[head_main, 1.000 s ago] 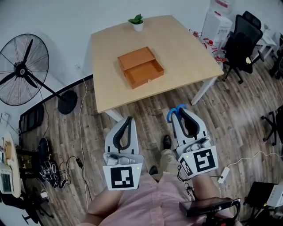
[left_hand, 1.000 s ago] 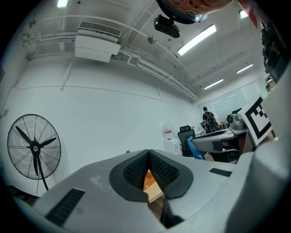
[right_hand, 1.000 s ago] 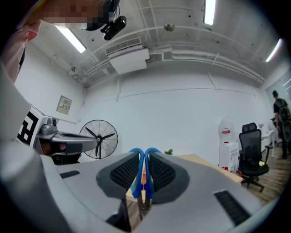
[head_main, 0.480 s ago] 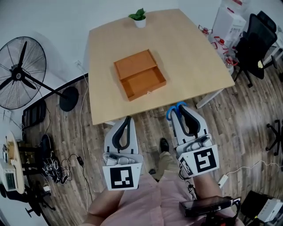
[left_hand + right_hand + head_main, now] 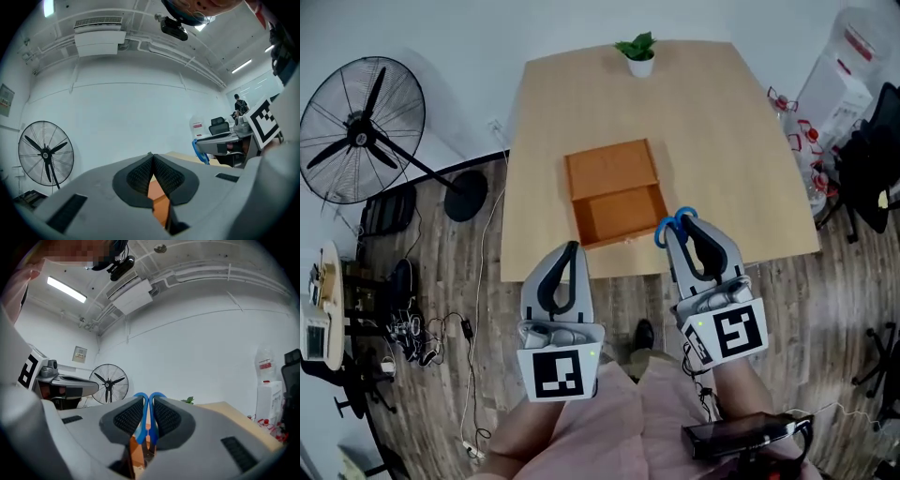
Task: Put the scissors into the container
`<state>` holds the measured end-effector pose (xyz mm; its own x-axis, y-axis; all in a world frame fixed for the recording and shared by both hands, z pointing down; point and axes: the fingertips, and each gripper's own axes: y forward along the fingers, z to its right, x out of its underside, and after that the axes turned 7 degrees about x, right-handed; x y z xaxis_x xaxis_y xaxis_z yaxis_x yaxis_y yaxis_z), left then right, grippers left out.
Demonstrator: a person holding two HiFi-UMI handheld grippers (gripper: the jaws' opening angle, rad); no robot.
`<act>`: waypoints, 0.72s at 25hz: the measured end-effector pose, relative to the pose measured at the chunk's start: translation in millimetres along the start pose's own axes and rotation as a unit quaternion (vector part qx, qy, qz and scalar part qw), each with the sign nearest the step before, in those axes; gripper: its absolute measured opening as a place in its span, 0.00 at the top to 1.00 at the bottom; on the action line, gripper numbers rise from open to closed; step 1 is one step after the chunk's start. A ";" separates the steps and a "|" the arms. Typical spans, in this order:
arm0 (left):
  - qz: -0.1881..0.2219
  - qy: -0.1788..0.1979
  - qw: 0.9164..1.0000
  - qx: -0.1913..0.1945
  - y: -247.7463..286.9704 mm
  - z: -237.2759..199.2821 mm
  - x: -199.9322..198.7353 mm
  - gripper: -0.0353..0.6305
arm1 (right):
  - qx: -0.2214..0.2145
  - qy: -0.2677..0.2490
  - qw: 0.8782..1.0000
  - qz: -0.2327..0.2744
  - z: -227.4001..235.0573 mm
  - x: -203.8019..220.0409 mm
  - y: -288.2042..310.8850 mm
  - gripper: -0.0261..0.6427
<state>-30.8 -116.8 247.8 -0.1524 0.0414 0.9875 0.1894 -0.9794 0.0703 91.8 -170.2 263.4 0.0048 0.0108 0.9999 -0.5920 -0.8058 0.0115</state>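
The blue-handled scissors (image 5: 673, 225) stick out of my right gripper (image 5: 682, 232), which is shut on them near the table's front edge. In the right gripper view the blue handles (image 5: 149, 414) are pinched between the dark pads. The container is an orange wooden box (image 5: 616, 192) with an open drawer, in the middle of the light wooden table (image 5: 722, 122); the scissors hang just right of its front corner. My left gripper (image 5: 572, 250) is shut on nothing, over the table's front edge left of the box. The orange box (image 5: 159, 199) shows past its closed pads.
A small potted plant (image 5: 638, 49) stands at the table's far edge. A floor fan (image 5: 364, 131) is to the left, beside a shelf with cables (image 5: 403, 337). Black office chairs (image 5: 872, 159) and white boxes (image 5: 853, 61) are to the right. The floor is wood.
The table has come nearer and more centred in the head view. Both grippers, earlier over the floor, now reach the table's front edge, and the scissors are beside the box.
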 end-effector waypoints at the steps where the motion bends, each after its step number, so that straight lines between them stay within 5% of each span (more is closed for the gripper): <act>1: 0.003 0.001 1.000 -0.008 3.2 -3.7 -2.5 0.93 | -0.006 -0.002 1.000 0.003 1.6 -2.3 6.6 0.85; 10: 0.038 0.003 0.997 -0.065 20.5 -36.6 -21.4 0.93 | -0.058 -0.031 0.997 0.035 -1.0 -28.1 53.1 0.85; 18: 0.041 0.002 0.996 -0.077 43.1 -63.7 -21.6 0.93 | -0.079 -0.052 0.995 0.040 -7.5 -33.1 89.2 0.85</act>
<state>-81.1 -172.5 220.5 -0.1459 -0.0407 0.9885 0.0500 -0.9982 -0.0337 32.7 -238.0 231.2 0.0301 -0.1175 0.9926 -0.7127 -0.6988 -0.0611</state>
